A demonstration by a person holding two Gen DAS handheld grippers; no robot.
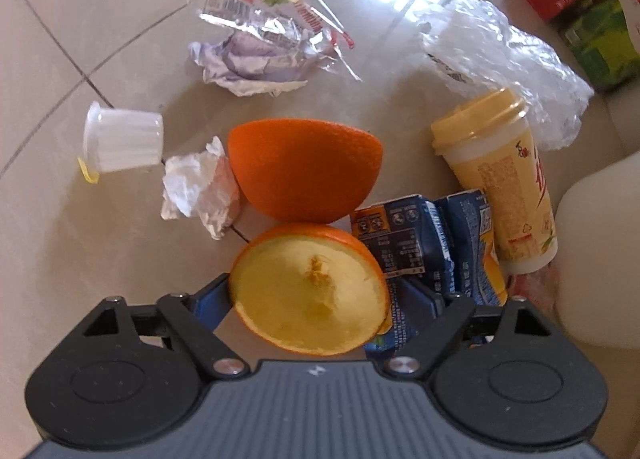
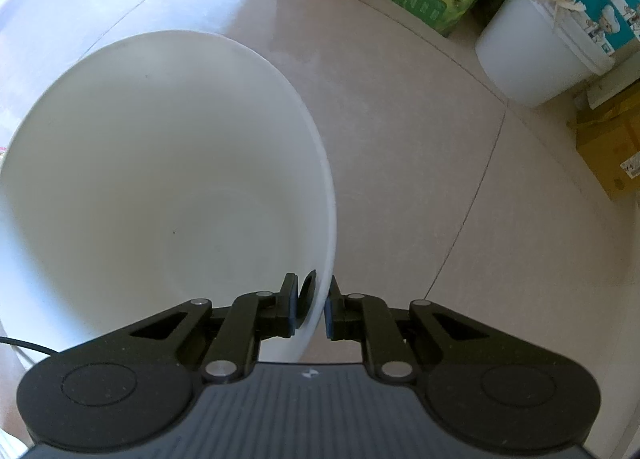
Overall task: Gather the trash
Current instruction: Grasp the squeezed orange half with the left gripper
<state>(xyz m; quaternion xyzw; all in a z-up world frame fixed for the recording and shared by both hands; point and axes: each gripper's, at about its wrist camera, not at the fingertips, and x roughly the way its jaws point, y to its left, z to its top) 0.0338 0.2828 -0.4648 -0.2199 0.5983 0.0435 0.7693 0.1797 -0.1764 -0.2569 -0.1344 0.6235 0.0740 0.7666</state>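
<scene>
Trash on tiled floor (image 1: 120, 19): orange half (image 1: 310, 291), cut face up, between the left gripper's (image 1: 320, 301) spread jaws, not visibly pinched; blue carton (image 1: 424, 243) just beside. Right gripper (image 2: 312, 309) clenched on white bucket's (image 2: 160, 139) rim.

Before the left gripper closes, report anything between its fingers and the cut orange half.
Nothing visible blocks it. The orange half, cut face up, already sits between the open left gripper fingers. The crushed blue carton lies close against its right side, crowding that finger.
</scene>
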